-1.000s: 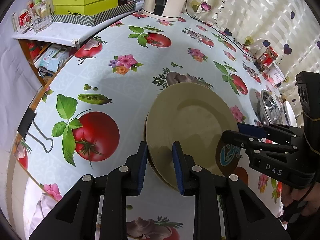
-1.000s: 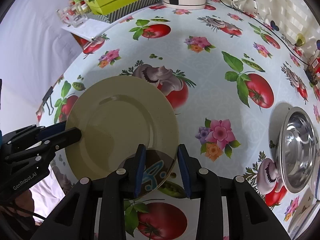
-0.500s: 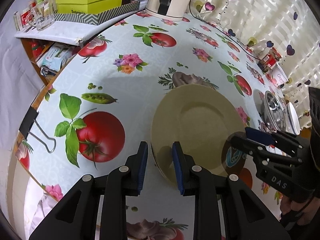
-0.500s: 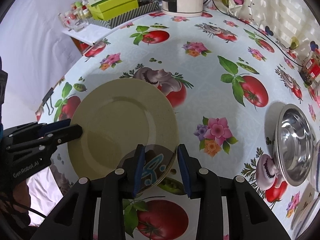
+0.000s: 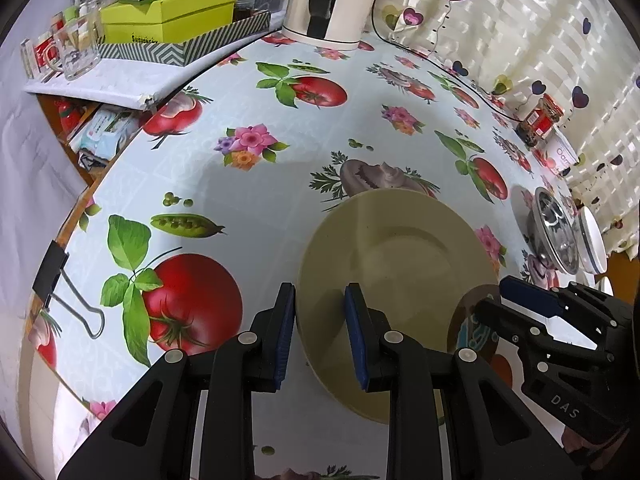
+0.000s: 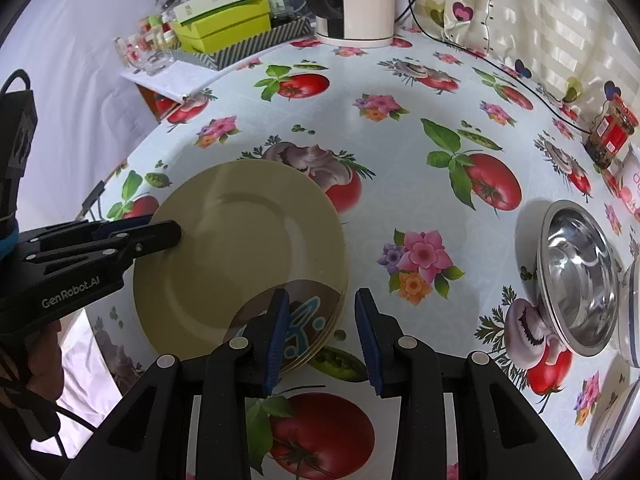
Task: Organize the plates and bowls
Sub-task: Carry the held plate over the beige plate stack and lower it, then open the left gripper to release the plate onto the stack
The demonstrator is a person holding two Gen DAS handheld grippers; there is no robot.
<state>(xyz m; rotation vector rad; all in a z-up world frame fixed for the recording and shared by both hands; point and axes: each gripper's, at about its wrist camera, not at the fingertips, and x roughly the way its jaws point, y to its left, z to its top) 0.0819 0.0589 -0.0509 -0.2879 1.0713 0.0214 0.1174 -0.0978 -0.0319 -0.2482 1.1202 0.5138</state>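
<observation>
A beige plate (image 5: 396,280) (image 6: 240,256) lies on top of a stack of plates on the patterned tablecloth. A brown plate with a blue drawing (image 6: 304,320) (image 5: 472,324) peeks out under its near edge. My left gripper (image 5: 320,332) is open, its jaws standing either side of the beige plate's rim without holding it; it also shows in the right wrist view (image 6: 168,232). My right gripper (image 6: 322,332) is open over the brown plate's edge and holds nothing. A steel bowl (image 6: 576,276) (image 5: 554,232) sits to the right.
A white bowl with a dark rim (image 5: 592,240) stands beside the steel bowl. A kettle (image 6: 352,0), green boxes (image 6: 224,24), glasses (image 5: 76,52) and jars (image 6: 612,128) line the table's far side. A binder clip (image 5: 60,284) grips the left table edge.
Both grippers have drawn back and up from the plate stack and opened wider. The beige plate now rests flat on the stack, let go.
</observation>
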